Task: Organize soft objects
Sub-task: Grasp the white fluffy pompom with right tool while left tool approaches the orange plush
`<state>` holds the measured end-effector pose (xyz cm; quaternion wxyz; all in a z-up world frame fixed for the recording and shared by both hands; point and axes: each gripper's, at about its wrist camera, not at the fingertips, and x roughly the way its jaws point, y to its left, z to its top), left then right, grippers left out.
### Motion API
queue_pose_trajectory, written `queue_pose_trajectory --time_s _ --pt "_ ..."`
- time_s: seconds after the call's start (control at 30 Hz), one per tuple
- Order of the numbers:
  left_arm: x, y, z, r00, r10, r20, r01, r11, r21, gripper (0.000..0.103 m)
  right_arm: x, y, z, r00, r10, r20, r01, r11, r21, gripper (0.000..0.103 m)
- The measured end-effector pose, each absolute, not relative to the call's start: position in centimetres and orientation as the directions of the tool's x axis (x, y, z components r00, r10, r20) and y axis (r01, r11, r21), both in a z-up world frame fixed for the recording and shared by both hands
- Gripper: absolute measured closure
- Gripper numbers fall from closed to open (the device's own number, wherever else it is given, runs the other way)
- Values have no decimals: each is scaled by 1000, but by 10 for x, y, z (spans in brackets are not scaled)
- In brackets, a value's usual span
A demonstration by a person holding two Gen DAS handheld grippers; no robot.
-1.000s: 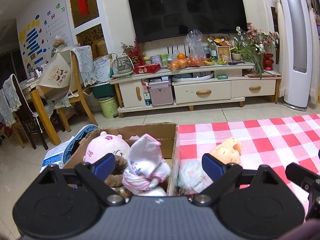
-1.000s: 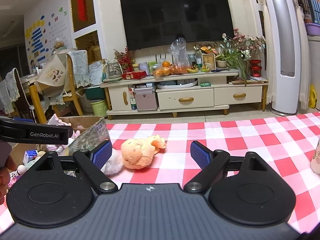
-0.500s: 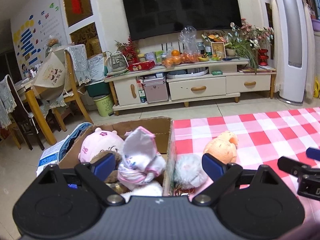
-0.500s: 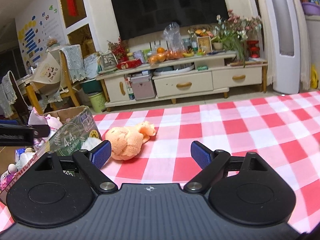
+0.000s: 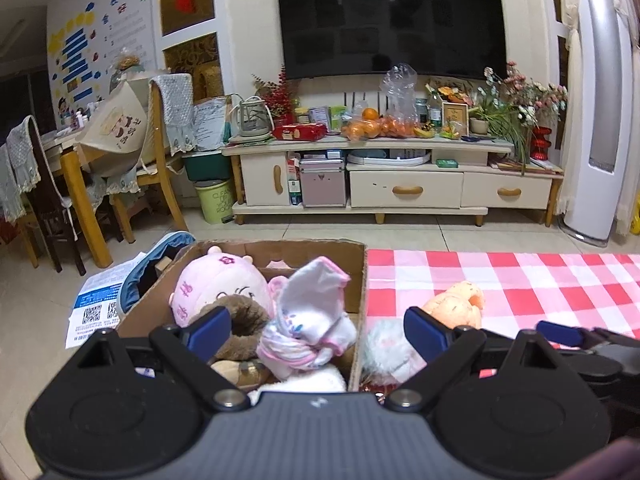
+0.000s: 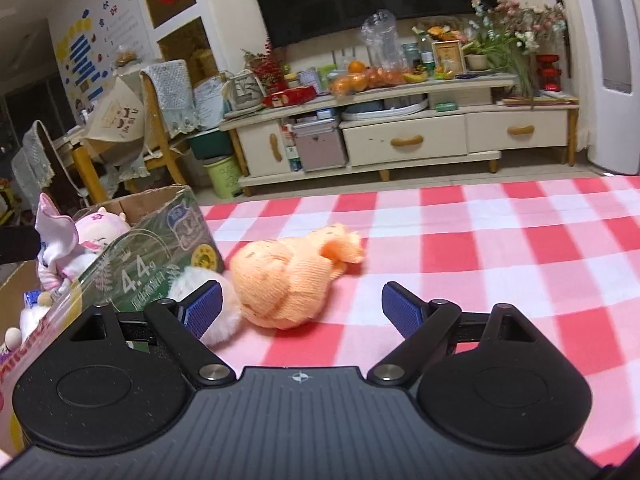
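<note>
The right gripper point(image 6: 300, 310) is hanging with jaws apart behind the orange toy point(image 6: 290, 280) on the checked cloth point(image 6: 500, 248), beside the box point(image 6: 160, 256). The left gripper point(image 5: 316, 328) is hanging spread and empty. Risk: snagging the white fluffy toy point(image 6: 218, 312) touching it.

The work surface is a red-and-white checked cloth point(image 6: 480, 248) spread flat. The cardboard box point(image 6: 160, 248) stands at the cloth's left edge and serves as the reference point. An orange knitted soft toy point(image 6: 288, 276) lies on the cloth just right of the box, on its side. A white fluffy soft toy point(image 6: 216, 308) lies on the cloth against the box's printed side wall, touching the orange toy. On the tiled floor point(image 5: 48, 304) left of the box lies a printed paper sheet point(image 5: 96, 308).
</note>
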<state>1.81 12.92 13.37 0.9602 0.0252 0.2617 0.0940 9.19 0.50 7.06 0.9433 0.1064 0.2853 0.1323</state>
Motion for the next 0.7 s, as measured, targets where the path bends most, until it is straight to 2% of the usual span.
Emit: queue_pose_trajectory --time_s 0.1,0.2,0.47,0.6,0.63,0.7 --pt "18 137 135 843 199 -500 -186 980 76 9 95 21 67 773 395 -497 -307 918 252 0" --pt "17 146 135 839 191 -509 -196 980 43 9 92 42 66 749 438 -497 -439 890 122 0" --pt "16 151 133 838 182 -514 -195 980 29 9 101 66 64 680 533 -504 -624 781 -16 0" --pt "15 153 133 837 170 -520 -192 981 11 9 103 80 59 668 521 -532 -666 737 -115 7" --pt "15 154 132 836 167 -523 -192 981 6 9 105 84 58 662 522 -539 -679 721 -136 12" --pt "15 155 132 834 163 -527 -192 981 -1 9 110 91 54 659 510 -553 -693 698 -181 16"
